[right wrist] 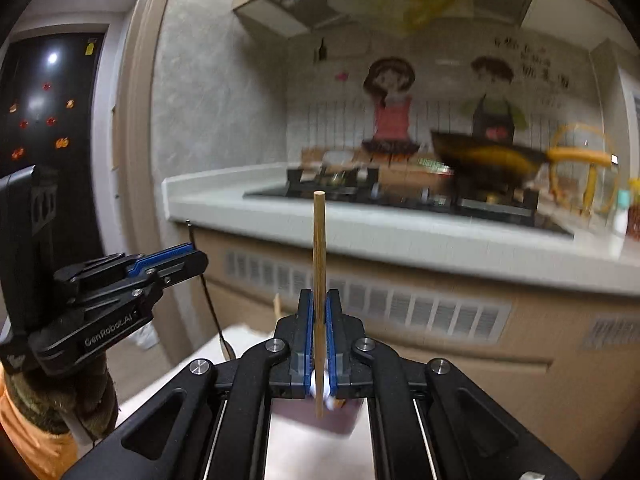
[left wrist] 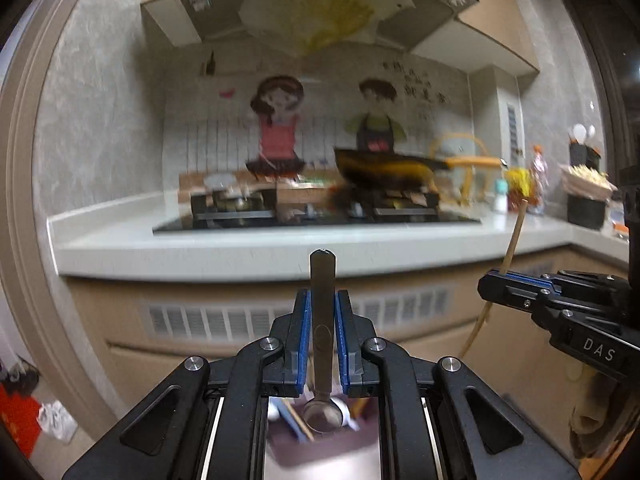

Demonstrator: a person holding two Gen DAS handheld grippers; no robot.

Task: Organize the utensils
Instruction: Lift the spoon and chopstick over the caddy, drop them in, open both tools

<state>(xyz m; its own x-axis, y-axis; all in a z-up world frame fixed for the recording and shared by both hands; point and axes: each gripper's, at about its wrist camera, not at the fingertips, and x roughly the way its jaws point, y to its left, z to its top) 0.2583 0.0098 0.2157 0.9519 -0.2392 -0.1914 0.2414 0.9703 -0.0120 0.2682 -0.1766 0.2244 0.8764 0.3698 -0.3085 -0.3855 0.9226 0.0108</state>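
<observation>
My left gripper [left wrist: 322, 296] is shut on a metal spoon [left wrist: 322, 320]. The spoon stands upright, handle tip up and bowl hanging below the fingers. My right gripper [right wrist: 319, 294] is shut on a wooden chopstick [right wrist: 319, 248], which also stands upright. Each gripper shows in the other's view: the right gripper [left wrist: 486, 284] with its chopstick [left wrist: 514, 240] at the right, the left gripper [right wrist: 200, 258] at the left. Beneath both, a purplish utensil holder [left wrist: 320, 446] with several utensils shows blurred between the arms, as does the holder [right wrist: 336, 420] in the right wrist view.
Ahead runs a pale kitchen counter [left wrist: 256, 248] with a black gas hob [left wrist: 316, 216] and a dark wok [left wrist: 384, 170] with a yellow handle. A range hood [left wrist: 320, 4] hangs above. Bottles and pots [left wrist: 584, 196] crowd the counter's right end. A door frame [left wrist: 28, 160] stands at the left.
</observation>
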